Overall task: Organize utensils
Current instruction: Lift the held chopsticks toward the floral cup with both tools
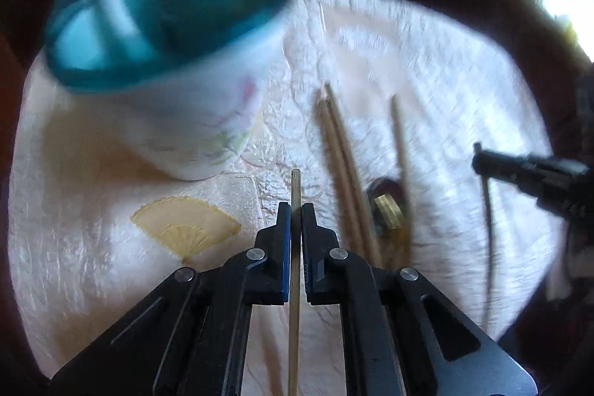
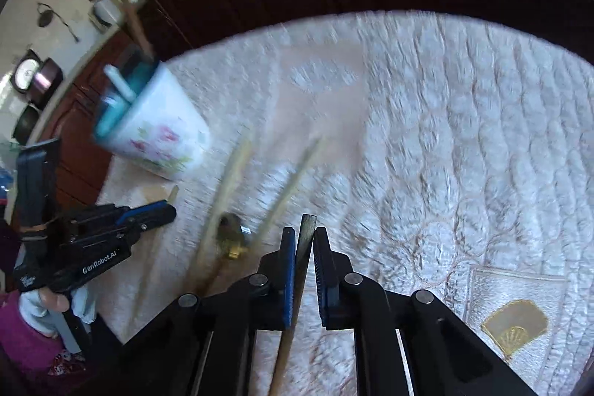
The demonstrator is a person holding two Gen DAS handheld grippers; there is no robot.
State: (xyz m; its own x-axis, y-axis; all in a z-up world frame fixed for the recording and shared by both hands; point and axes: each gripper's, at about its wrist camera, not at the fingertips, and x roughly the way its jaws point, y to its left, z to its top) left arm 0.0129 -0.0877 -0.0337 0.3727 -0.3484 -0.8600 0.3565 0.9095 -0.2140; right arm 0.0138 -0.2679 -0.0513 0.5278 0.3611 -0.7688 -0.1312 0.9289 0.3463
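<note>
Your left tongs [image 1: 296,210] grip a pale chopstick [image 1: 295,284]; your right tongs [image 2: 305,236] clamp a dark-tipped stick [image 2: 302,258]. Upper left, the blurred cup [image 1: 193,91] hides its contents.

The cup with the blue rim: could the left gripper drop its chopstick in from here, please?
Probably yes: the left gripper grips a chopstick, and the cup stands close ahead with nothing between them.
</note>
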